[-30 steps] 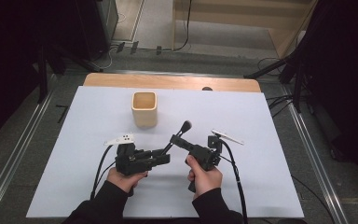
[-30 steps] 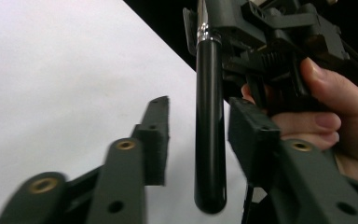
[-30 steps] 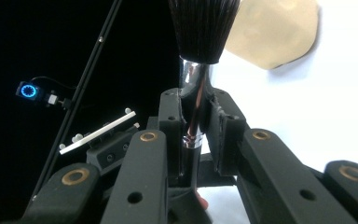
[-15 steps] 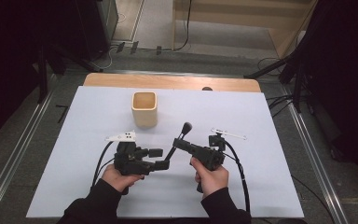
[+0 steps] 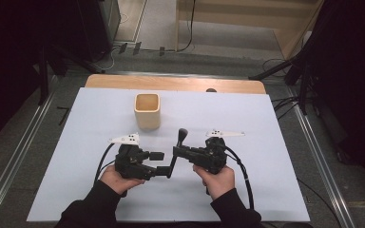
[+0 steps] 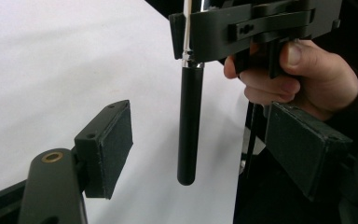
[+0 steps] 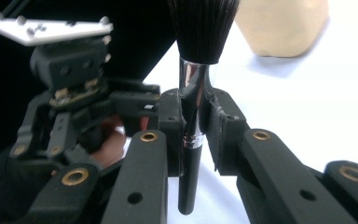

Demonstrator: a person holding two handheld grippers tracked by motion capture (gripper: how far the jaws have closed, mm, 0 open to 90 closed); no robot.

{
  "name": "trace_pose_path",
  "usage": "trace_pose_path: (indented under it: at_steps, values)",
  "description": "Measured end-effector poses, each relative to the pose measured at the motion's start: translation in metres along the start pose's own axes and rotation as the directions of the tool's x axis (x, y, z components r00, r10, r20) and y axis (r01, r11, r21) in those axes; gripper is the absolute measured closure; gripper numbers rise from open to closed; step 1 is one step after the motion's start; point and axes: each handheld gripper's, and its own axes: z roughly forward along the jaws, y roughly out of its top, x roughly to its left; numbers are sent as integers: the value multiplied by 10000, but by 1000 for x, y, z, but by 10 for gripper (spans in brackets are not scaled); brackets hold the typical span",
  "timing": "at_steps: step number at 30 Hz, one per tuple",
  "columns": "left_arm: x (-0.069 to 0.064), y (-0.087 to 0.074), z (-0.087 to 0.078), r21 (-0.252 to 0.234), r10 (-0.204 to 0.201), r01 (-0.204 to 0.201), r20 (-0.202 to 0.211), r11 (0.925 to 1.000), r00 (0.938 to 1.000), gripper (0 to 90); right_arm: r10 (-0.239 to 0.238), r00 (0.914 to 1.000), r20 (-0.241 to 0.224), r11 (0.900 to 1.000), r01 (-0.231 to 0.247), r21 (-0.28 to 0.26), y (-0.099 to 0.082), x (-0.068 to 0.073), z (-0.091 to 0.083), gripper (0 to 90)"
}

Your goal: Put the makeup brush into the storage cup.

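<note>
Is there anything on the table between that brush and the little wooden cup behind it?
Nothing visible stands in the way. The right gripper is clamped on the brush, the left gripper has just been opening, its pads clear of the handle. The white table between brush and cup lies bare.

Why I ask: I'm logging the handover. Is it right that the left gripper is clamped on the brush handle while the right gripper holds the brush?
Not quite. In the left gripper view, the left gripper is open, its pads clear of the brush handle. The right gripper does hold the brush.
</note>
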Motion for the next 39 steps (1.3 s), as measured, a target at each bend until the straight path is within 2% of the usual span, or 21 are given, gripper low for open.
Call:
trace_pose_path:
  at_steps: [1,5,8,11,13,15,16,18,24,28,29,30,31,32,34,37,39]
  values:
    - [0,0,0,-23,55,-55,19,10000,10000,237,-327,9994,78,9995,327,-12,0,0,1,782]
    - [0,1,1,210,260,-261,46,9994,9997,246,-1002,9948,-204,9948,1006,172,0,1,2,782]
    - [0,0,2,418,435,-435,14,9982,9991,278,-1656,9854,-401,9857,1667,261,0,2,4,782]
    - [0,1,2,606,624,-628,91,9962,9980,314,-1980,9778,-685,9794,2002,266,0,3,5,782]
    - [0,1,3,743,828,-836,136,9937,9965,338,-2302,9683,-970,9718,2341,302,-1,4,6,782]
    - [0,0,3,848,956,-965,153,9917,9953,366,-2846,9488,-1373,9562,2911,295,-2,5,6,781]
    - [0,0,3,886,1000,-1012,177,9909,9948,380,-3176,9388,-1337,9461,3232,225,-3,6,6,782]
    - [-1,-1,4,1015,1108,-1121,184,9885,9937,407,-3510,9257,-1411,9342,3565,154,-4,8,5,781]
    - [-4,-2,6,1192,1601,-1623,281,9795,9867,482,-3986,9040,-1547,9150,4034,-5,-5,10,5,782]
    - [-3,-3,7,1283,1777,-1789,201,9755,9839,435,-4258,8899,-1636,9021,4316,-3,-6,11,7,781]
    - [-2,-3,7,1233,1907,-1913,172,9738,9815,428,-4343,8861,-1616,8980,4400,-12,-6,12,8,782]
    - [-2,-3,7,1192,2021,-2029,190,9719,9792,431,-4471,8784,-1688,8917,4526,-62,-6,12,9,782]
    - [-3,-4,7,1076,2069,-2084,251,9721,9780,437,-4531,8753,-1689,8885,4589,-48,-6,12,10,781]
    - [-3,-4,6,1127,2126,-2145,284,9702,9767,459,-4709,8653,-1718,8790,4767,-88,-6,12,11,782]
    - [-2,-4,5,1146,2143,-2162,283,9696,9763,484,-4925,8528,-1740,8676,4969,-202,-5,12,11,782]
    - [-3,-3,2,1071,2091,-2113,316,9715,9774,523,-4920,8494,-1909,8677,4963,-279,-5,12,10,781]
    - [-4,-3,0,913,2157,-2183,377,9716,9757,550,-4938,8482,-1916,8662,4991,-231,-6,11,11,781]
